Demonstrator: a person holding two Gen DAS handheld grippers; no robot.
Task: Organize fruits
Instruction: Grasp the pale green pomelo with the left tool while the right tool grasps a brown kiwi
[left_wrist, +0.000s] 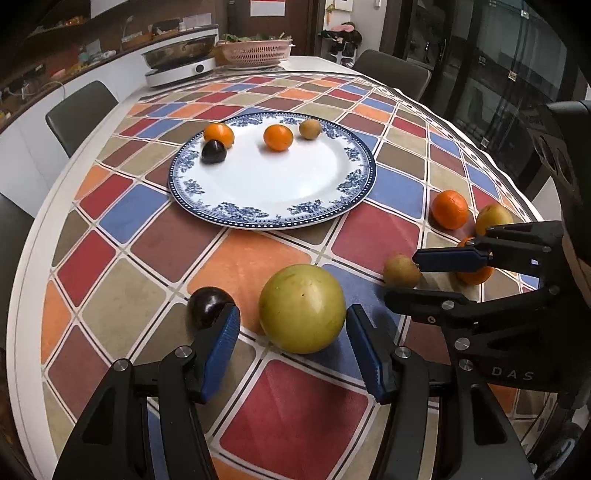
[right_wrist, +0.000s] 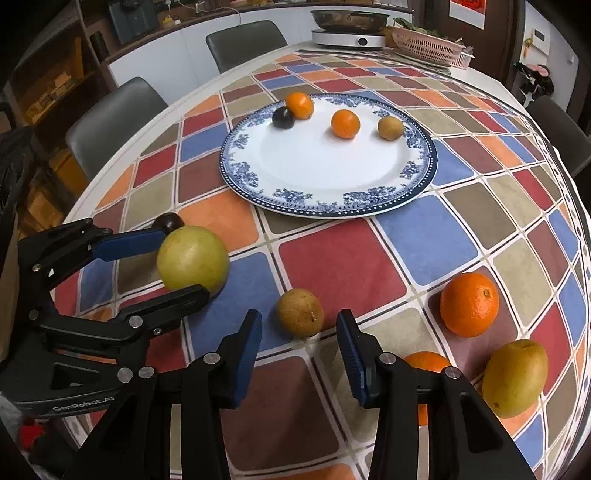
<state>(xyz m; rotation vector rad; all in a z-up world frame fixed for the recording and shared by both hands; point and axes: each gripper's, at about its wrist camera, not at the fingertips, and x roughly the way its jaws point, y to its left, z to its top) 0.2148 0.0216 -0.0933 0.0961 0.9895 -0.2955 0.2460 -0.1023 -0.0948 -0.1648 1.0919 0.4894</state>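
Your left tongs (left_wrist: 291, 334) are spread wide around a big yellow-green fruit (left_wrist: 302, 308) on the counter (left_wrist: 295, 410), one blue pad on each side, neither touching it; nothing is gripped. A dark plum (left_wrist: 208, 307) sits just beside the far side of the left pad, partly hidden by it.

Your right tongs (right_wrist: 299, 349) are also released, held apart just short of a small brown fruit (right_wrist: 300, 312), which lies between the pad tips but clear of them. To its right rest a large orange (right_wrist: 469, 304), a yellow pear-like fruit (right_wrist: 514, 378) and a second orange (right_wrist: 424, 369) half covered by the right finger.

Beyond these, in the middle of the counter, stands a white plate (left_wrist: 273, 188) with a blue floral rim. On its far side lie four fruits: an orange touching a dark plum at the left, another orange near the middle, and a small brown fruit at the right.

The counter wears a cloth of red, blue, orange and tan squares. At its far end stand a white cooker (left_wrist: 180, 70) with a steel pan and a pink basket (left_wrist: 255, 51) of greens. Grey chairs (left_wrist: 83, 114) ring the counter.

You can read "DAS" on the right tool and "GenRobot.AI" on the left tool.
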